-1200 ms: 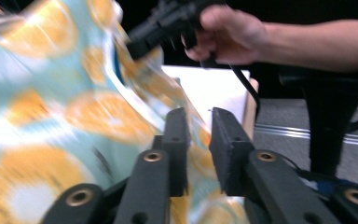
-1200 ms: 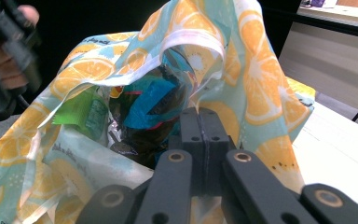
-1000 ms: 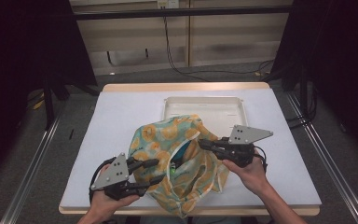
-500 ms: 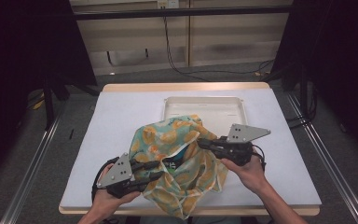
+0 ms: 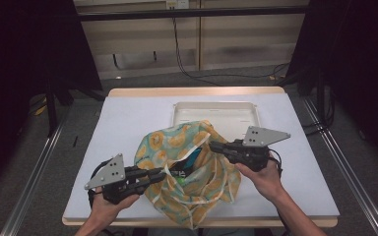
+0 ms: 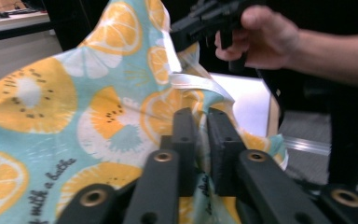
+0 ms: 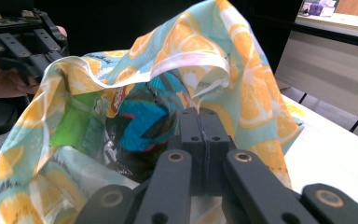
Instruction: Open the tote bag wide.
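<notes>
Table [image 5: 128,118]: white top, wood edge. Tray [image 5: 215,109], white, shallow, at 12 o'clock of table centre, touching bag's far edge.

Bag [image 5: 187,174]: cloth, teal w/ orange-slice print, near-centre of table toward 6 o'clock, mouth open upward, held up betw both grippers. Inside: blue and green packets [image 7: 140,121], crumpled.

R gripper [image 5: 215,146] at bag's 3 o'clock, jaws together, clamped on bag rim. L gripper [image 5: 161,174] at bag's 9 o'clock, jaws have just been closing, now pinching bag cloth betw them.
</notes>
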A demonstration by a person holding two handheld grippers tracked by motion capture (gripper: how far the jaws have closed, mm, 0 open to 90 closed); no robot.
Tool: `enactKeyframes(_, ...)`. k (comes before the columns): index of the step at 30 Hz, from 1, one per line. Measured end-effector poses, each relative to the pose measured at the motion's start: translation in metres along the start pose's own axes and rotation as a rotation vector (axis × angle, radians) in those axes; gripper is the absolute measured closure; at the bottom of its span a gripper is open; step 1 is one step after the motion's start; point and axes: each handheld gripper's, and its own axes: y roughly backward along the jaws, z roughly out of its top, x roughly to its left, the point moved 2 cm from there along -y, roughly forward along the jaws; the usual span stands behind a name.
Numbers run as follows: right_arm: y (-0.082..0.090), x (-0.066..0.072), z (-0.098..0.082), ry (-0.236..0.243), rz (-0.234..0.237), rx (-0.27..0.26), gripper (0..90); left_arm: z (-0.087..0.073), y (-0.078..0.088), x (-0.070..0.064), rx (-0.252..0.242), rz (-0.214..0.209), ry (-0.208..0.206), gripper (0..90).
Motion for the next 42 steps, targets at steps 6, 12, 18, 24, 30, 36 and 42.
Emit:
enactKeyframes(6, 0.001, -0.006, 0.006, -0.014, -0.009, -0.021, 90.0, 0.012, 0.016, 0.012, -0.043, 0.02, 0.026, 89.4)
enactKeyframes(12, 0.004, -0.012, 0.021, -0.015, -0.022, -0.076, 90.0, 0.028, 0.035, 0.031, -0.091, 0.067, 0.052, 89.6)
enactKeyframes(18, 0.0, -0.02, 0.036, -0.017, -0.043, -0.113, 90.0, 0.024, 0.053, 0.061, -0.106, 0.151, 0.093, 89.8)
enactKeyframes(24, -0.015, -0.034, 0.039, -0.039, -0.05, -0.118, 90.0, 0.016, 0.061, 0.085, -0.116, 0.219, 0.146, 89.9)
enactKeyframes(30, -0.034, -0.052, 0.032, -0.069, -0.089, -0.099, 89.8, -0.002, 0.058, 0.107, -0.063, 0.276, 0.196, 89.9)
enactKeyframes(36, -0.049, -0.064, 0.004, -0.103, -0.107, -0.029, 90.0, -0.033, 0.045, 0.112, 0.006, 0.262, 0.253, 89.9)
enactKeyframes(42, -0.056, -0.064, -0.019, -0.132, -0.095, 0.018, 90.0, -0.059, 0.034, 0.104, 0.09, 0.215, 0.274, 89.8)
